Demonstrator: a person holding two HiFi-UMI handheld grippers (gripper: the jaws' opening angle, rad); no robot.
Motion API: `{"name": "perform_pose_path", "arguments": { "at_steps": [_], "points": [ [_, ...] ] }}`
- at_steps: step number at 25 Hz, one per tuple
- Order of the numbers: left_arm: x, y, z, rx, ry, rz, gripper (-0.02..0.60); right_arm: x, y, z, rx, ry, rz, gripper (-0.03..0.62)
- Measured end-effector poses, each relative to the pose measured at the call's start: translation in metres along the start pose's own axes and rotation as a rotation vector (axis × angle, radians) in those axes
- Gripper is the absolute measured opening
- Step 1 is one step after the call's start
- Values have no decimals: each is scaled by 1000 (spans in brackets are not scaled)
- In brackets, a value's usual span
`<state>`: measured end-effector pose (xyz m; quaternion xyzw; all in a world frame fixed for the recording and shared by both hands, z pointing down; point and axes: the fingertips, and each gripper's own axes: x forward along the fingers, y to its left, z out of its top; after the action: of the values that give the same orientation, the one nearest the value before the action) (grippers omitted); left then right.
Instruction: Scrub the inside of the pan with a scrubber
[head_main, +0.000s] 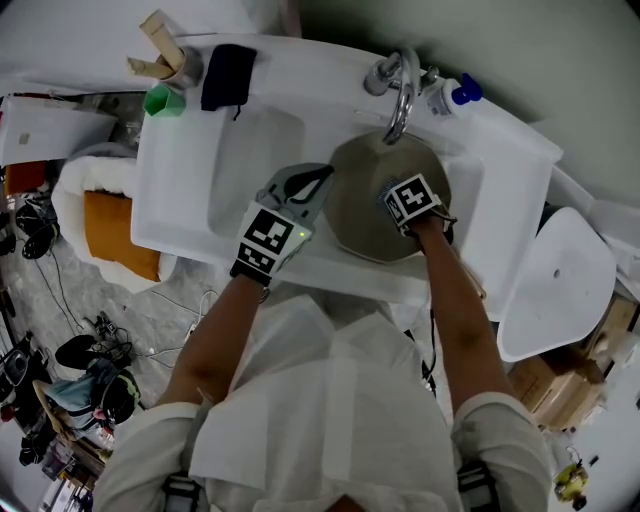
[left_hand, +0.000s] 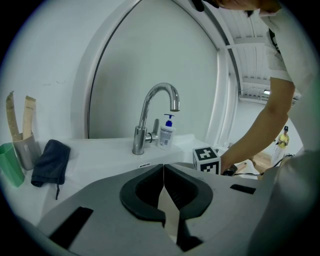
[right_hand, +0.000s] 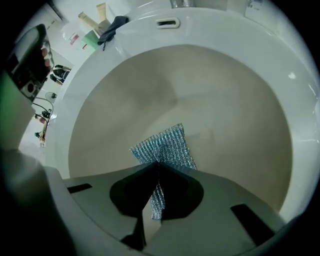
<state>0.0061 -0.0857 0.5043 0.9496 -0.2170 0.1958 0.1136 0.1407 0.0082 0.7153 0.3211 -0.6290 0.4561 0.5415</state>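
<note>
A round beige pan (head_main: 365, 225) sits in the white sink basin (head_main: 470, 170) under the tap. My left gripper (head_main: 325, 175) is at the pan's left rim; in the left gripper view its jaws (left_hand: 163, 167) are shut on a thin beige edge, the pan's rim. My right gripper (head_main: 410, 205) points steeply down into the pan. In the right gripper view it (right_hand: 158, 164) is shut on a blue-silver mesh scrubber (right_hand: 167, 145), which lies flat against the pan's inside (right_hand: 225, 100).
A chrome faucet (head_main: 400, 95) arches over the pan, with a soap bottle (head_main: 450, 97) beside it. On the counter to the left lie a dark cloth (head_main: 228, 75), a green cup (head_main: 165, 100) and a holder with tubes (head_main: 165, 55). A white lid (head_main: 555, 280) stands at the right.
</note>
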Motion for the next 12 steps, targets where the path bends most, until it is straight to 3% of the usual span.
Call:
{"name": "perform_pose_path", "arguments": {
  "at_steps": [7,12],
  "points": [
    [-4,4,-1,-11,-5,13,17,10,51,-3,-83,12,109,14],
    [-9,7,-3,-12,-13,25,17,23,78,21,-104,-100,137,14]
  ]
}}
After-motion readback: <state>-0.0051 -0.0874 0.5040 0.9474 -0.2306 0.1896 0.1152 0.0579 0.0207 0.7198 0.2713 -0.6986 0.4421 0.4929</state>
